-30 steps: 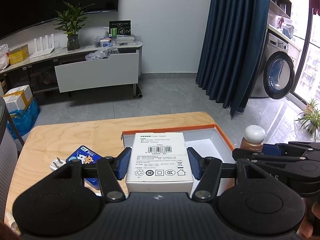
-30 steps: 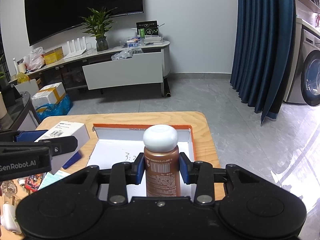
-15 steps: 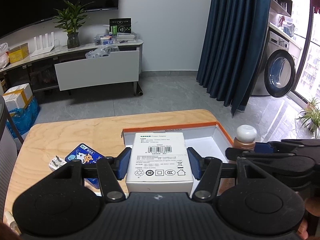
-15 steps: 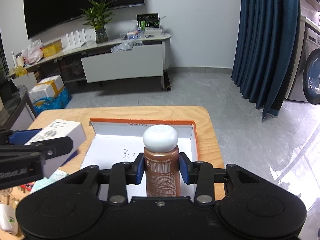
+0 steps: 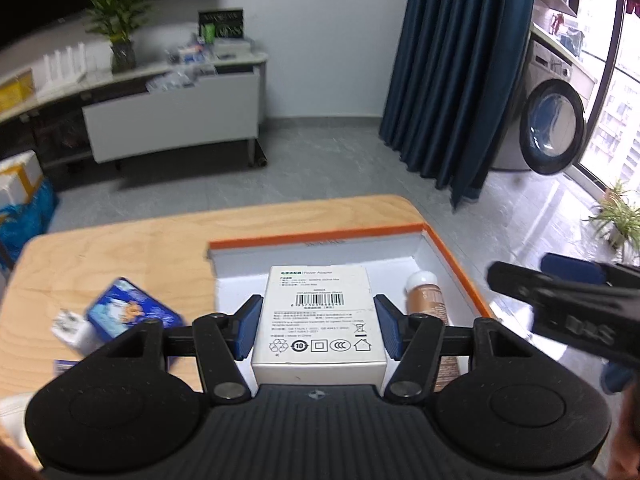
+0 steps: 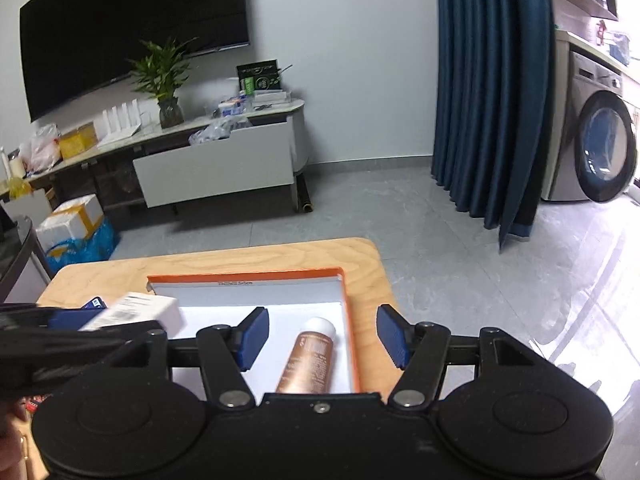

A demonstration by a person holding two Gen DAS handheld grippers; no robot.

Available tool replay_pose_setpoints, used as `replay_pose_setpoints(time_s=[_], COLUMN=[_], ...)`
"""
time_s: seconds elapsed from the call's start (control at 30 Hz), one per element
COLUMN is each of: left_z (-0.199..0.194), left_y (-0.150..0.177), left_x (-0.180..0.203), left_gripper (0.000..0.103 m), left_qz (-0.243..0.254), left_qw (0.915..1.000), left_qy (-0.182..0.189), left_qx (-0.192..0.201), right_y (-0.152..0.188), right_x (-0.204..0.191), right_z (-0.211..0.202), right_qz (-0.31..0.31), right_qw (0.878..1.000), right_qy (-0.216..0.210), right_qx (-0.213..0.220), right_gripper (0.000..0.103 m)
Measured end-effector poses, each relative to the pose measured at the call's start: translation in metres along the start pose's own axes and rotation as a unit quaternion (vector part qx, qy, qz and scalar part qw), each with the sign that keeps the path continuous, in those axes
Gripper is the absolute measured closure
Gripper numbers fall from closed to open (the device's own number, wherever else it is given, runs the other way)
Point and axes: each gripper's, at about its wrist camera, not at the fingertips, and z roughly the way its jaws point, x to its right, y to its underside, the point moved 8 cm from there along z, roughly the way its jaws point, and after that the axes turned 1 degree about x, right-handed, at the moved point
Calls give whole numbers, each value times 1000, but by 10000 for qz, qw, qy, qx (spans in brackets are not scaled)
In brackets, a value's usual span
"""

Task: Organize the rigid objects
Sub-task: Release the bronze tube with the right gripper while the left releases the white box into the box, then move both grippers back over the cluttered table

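orange-rimmed white cardboard tray [image 6: 347, 308] on pale plywood table [image 5: 120, 248]: brown white-capped bottle [image 6: 310, 354] now lies inside, 3 o'clock side, released. right gripper [image 6: 320, 338] spread, empty. left gripper [image 5: 316, 326] still pinches white barcoded adapter box [image 5: 319, 318], next in.

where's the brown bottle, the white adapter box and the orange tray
brown bottle [image 6: 310, 362], right wrist view, middle of its body, lying in the tray
white power adapter box [image 5: 319, 320], left wrist view, its labelled top face
orange-edged tray [image 6: 244, 276], right wrist view, its far rim
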Motion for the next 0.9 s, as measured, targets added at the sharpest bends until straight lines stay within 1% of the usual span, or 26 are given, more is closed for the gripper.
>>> replay_pose_setpoints(time_s=[0.03, 0.1, 0.17, 0.2, 0.33, 0.43, 0.53, 0.63, 0.9], left_z=[5, 10, 9, 6, -14, -32, -49, -64, -94], left_y=[-1, -4, -9, -11, -13, -7, 4, 16, 27], left_x=[3, 5, 7, 7, -1, -9, -19, -30, -46], left_gripper=[35, 25, 22, 18, 14, 12, 9, 9, 6], left_qz=[-29, -125, -119, -107, -71, 56, 92, -29, -203], left_qw=[10000, 9998, 9998, 9998, 9999, 9995, 9986, 9982, 9966], left_qy=[63, 148, 151, 138, -9, -267, -492, -587, -776], left_qx=[-58, -97, -61, -48, 108, 162, 160, 75, 167], right_y=[1, 1, 1, 1, 2, 7, 14, 21, 30], right_x=[2, 5, 4, 3, -2, -9, -21, -31, -51], right_z=[-3, -9, -15, -19, -31, -39, -46, -53, -73], right_qz=[28, 91, 74, 49, 60, 131, 36, 35, 24], right_qw=[10000, 9999, 9999, 9999, 9997, 9995, 9995, 9993, 9988], right_qy=[-15, -31, -35, -42, -116, -277, -304, -384, -481], right_qx=[8, 39, 90, 121, 189, 114, 58, -28, -119], right_gripper=[30, 30, 30, 30, 30, 29, 27, 26, 24])
